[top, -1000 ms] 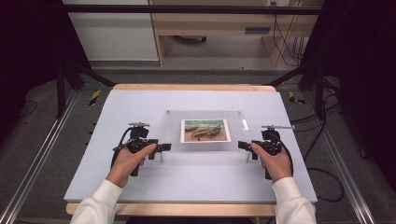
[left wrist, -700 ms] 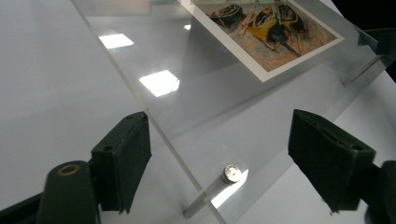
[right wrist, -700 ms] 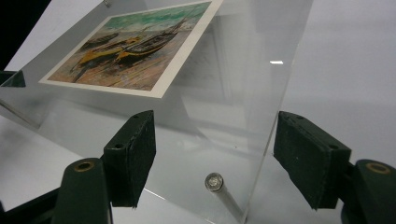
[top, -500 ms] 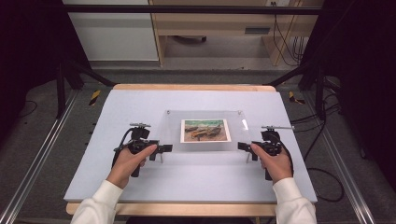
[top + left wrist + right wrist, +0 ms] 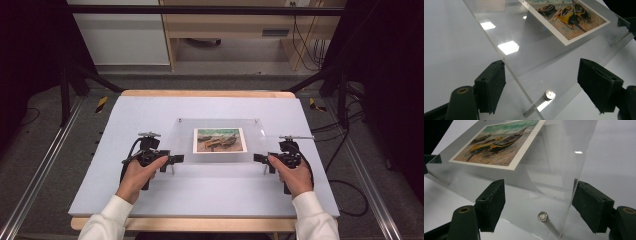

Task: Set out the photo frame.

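We see a pale grey rectangular desk (image 5: 210, 200) carrying, at its middle, a clear acrylic frame (image 5: 220, 127) on metal standoff pegs (image 5: 549, 95), a boat painting print (image 5: 220, 140) inside. Our left gripper (image 5: 172, 159) and right gripper (image 5: 257, 159) bracket its near corners, jaws apart, untouching. We judge this the pre-grasp step; next both should close evenly.

Light falls from overhead onto the pale tabletop (image 5: 210, 192), evenly bright in the high view, while the floor and room around it sink into near black. That view is soft and slightly grainy. In the left gripper view, square ceiling-light reflections glare on the clear acrylic panel (image 5: 509, 47); in the right gripper view it shows only a small glint. Shadows under the panel are faint. The black jaws nearest each lens are somewhat soft.
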The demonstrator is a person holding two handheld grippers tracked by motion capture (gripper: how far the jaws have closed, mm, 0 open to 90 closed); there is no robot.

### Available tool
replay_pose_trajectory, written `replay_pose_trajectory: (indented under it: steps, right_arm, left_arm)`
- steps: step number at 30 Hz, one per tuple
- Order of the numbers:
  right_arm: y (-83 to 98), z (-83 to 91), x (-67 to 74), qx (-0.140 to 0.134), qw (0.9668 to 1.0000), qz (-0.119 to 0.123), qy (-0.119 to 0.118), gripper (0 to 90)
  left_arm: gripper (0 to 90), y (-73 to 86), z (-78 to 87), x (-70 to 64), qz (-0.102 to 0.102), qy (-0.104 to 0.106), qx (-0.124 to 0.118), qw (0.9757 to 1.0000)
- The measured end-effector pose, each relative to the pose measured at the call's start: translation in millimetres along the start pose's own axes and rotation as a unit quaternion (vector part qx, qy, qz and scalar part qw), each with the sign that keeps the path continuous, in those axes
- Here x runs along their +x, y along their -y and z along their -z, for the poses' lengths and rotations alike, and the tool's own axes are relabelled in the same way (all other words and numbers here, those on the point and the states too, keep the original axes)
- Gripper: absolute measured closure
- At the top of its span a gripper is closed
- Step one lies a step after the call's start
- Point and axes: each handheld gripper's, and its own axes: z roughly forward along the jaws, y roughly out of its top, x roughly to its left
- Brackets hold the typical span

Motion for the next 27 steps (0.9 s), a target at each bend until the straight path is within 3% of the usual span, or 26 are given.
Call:
replay_pose_trajectory:
  steps: [8, 19, 27]
  right_arm:
    - [6.4, 6.0, 6.8, -0.01, 0.9994, 0.032, 0.009, 27.7]
    - [23.3, 18.4, 18.6, -0.032, 0.9953, 0.086, 0.032, 30.4]
    - [31.4, 24.0, 21.7, -0.04, 0.9927, 0.107, 0.038, 32.7]
  left_arm:
    - [24.8, 4.9, 7.6, -10.8, -0.032, -0.021, -0.004, 0.9992]
    - [34.1, 25.1, 23.2, -27.4, -0.075, -0.049, -0.021, 0.9958]
    - [39.2, 32.5, 27.0, -33.5, -0.079, -0.063, -0.03, 0.9944]
